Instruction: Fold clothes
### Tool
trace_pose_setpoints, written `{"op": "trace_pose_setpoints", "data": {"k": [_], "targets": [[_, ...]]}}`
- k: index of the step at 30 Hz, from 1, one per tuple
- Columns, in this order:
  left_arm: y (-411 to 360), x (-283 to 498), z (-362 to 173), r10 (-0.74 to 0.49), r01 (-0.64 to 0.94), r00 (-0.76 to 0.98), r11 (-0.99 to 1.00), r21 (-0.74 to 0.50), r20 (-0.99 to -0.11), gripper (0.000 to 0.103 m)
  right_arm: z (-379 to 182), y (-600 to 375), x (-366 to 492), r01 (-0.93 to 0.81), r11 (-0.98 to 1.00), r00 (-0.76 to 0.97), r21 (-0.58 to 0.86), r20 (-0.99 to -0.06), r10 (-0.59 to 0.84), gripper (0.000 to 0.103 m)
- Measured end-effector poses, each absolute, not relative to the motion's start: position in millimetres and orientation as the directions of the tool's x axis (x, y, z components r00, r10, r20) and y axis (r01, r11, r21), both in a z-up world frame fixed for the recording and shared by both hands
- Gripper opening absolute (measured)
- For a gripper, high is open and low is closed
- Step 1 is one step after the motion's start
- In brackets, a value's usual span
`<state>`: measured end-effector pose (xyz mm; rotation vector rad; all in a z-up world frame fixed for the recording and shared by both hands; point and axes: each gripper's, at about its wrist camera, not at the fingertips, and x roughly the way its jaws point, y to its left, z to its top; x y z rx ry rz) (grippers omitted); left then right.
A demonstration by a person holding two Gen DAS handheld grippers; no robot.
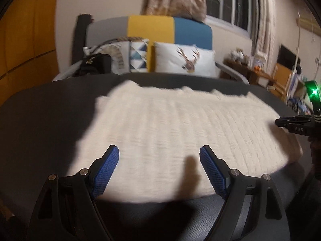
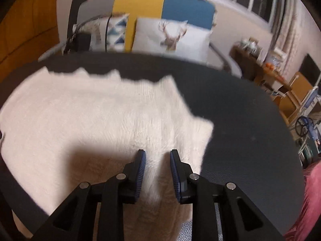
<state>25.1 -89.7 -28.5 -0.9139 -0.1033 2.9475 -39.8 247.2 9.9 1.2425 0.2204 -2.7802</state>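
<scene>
**Operator:** Left wrist view has the cream knit garment [image 1: 170, 136] spread flat on the dark table [image 1: 40, 120]. I see no fold in it, so I'd judge the folding lies ahead.

**Second:** Claws?

**Operator:** My left gripper [image 1: 159, 170] is spread wide over the near hem, holding nothing. My right gripper [image 2: 157, 172] is partly closed, fabric bunched between its pads; a firm pinch I can't confirm.

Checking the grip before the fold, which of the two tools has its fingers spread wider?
The left tool: its blue pads stand far apart over the white sweater. The right tool has a much narrower gap, with fabric between its pads.
</scene>
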Motion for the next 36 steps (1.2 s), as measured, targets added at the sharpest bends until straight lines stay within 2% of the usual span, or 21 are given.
{"op": "trace_pose_setpoints", "data": {"k": [2,5,9,11,12,13,17,21,27,29,31,33,36], "targets": [[-107,33,-27,0.061,-0.008,-0.83,-0.995,-0.098,-0.555,0.085,26,233,-34,0.188,-0.982,-0.701,0.012,-0.698,-0.143,0.026],[-149,29,-24,0.053,0.032,-0.816,-0.99,-0.137,-0.575,0.085,24,195,-42,0.3,-0.943,-0.64,0.144,-0.703,-0.311,0.026],[-192,17,-37,0.202,-0.04,-0.742,-0.965,-0.259,-0.639,0.085,1,142,-59,0.345,-0.935,-0.588,0.081,-0.758,-0.283,0.026],[-202,16,-43,0.249,-0.083,-0.718,-0.958,-0.275,-0.65,0.069,-11,131,-64,0.344,-0.938,-0.576,0.053,-0.777,-0.255,0.026],[-202,16,-46,0.252,-0.099,-0.711,-0.96,-0.262,-0.657,0.049,-13,131,-64,0.342,-0.938,-0.583,0.053,-0.771,-0.256,0.026],[-201,14,-50,0.268,-0.122,-0.696,-0.958,-0.258,-0.666,0.033,-14,131,-64,0.342,-0.938,-0.588,0.056,-0.766,-0.26,0.026],[-192,11,-60,0.324,-0.197,-0.664,-0.945,-0.261,-0.674,0.032,-19,144,-68,0.349,-0.93,-0.572,0.118,-0.759,-0.311,0.026],[-197,10,-64,0.397,-0.229,-0.657,-0.915,-0.331,-0.641,0.032,-21,150,-74,0.348,-0.926,-0.56,0.147,-0.76,-0.331,0.026],[-196,6,-69,0.487,-0.293,-0.597,-0.872,-0.392,-0.637,0.032,-19,140,-69,0.357,-0.929,-0.563,0.096,-0.772,-0.296,0.026],[-193,2,-72,0.494,-0.294,-0.57,-0.869,-0.398,-0.657,0.024,-19,141,-70,0.361,-0.928,-0.558,0.093,-0.776,-0.295,0.026],[-194,2,-69,0.531,-0.299,-0.555,-0.846,-0.442,-0.64,0.007,-17,141,-71,0.351,-0.934,-0.568,0.061,-0.78,-0.264,0.026],[-190,7,-64,0.583,-0.338,-0.524,-0.811,-0.477,-0.621,0.006,-16,142,-71,0.329,-0.944,-0.589,0.005,-0.781,-0.209,0.026],[-167,21,-60,0.574,-0.417,-0.467,-0.814,-0.404,-0.673,0.006,-16,144,-72,0.3,-0.953,-0.604,-0.041,-0.781,-0.157,0.026]]}}
